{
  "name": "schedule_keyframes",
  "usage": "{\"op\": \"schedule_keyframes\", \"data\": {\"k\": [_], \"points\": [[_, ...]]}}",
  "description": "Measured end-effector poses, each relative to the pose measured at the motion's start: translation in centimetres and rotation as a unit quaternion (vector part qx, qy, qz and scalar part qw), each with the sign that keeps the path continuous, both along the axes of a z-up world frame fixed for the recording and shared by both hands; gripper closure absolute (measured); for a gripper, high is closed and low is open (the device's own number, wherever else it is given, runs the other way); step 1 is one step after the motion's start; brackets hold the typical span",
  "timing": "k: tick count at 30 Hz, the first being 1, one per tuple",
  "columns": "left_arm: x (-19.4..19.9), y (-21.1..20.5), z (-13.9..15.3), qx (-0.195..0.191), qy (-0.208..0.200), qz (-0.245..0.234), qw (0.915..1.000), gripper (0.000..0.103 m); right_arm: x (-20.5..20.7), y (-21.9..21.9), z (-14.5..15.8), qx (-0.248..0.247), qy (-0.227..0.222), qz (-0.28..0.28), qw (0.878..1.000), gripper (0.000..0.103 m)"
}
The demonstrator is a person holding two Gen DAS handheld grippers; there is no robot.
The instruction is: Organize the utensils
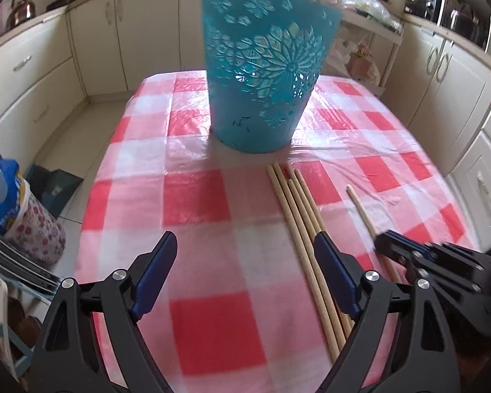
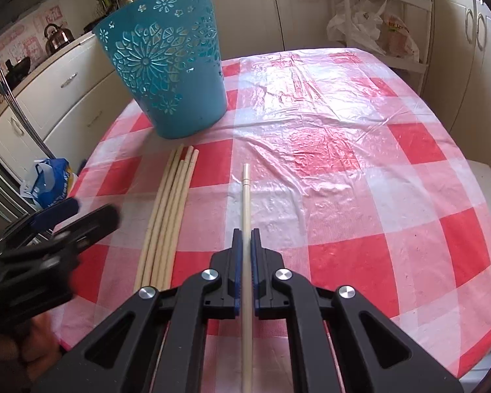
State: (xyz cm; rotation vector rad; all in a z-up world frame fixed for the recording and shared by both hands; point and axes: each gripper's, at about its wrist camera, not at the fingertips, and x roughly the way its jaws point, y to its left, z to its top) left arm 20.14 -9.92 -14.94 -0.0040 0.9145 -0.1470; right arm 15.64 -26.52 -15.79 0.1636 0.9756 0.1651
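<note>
A teal cut-out basket (image 1: 265, 68) (image 2: 167, 72) stands upright on the red-and-white checked tablecloth (image 1: 196, 196) (image 2: 343, 196). A bundle of several wooden chopsticks (image 1: 298, 216) (image 2: 170, 209) lies in front of it. My right gripper (image 2: 245, 239) is shut on one single chopstick (image 2: 245, 203), which points toward the basket just above the cloth; it also shows in the left wrist view (image 1: 360, 204). My left gripper (image 1: 245, 245) is open and empty, hovering over the cloth just left of the bundle. Each gripper shows in the other's view, the right (image 1: 386, 245) and the left (image 2: 81, 219).
Cream kitchen cabinets (image 1: 42, 75) (image 2: 65, 91) surround the table. A blue bag on a floral bin (image 1: 13, 196) (image 2: 47, 180) stands on the floor at the left. A shelf rack with plastic bags (image 2: 376, 26) stands behind the table. A kettle (image 2: 57, 36) sits on the counter.
</note>
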Motion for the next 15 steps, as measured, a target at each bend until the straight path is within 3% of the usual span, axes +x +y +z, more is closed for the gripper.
{"op": "schedule_keyframes", "data": {"k": [8,15], "points": [[2.4,-1.3,-1.8,0.032,0.03,0.015,0.9989,0.024,0.1,-0.2,-0.1,0.026,0.007,0.005,1.0,0.097],[3.1,-1.9,-2.1,0.055,0.032,0.009,0.9979,0.025,0.1,0.2,0.0,0.022,0.005,0.012,1.0,0.097]]}}
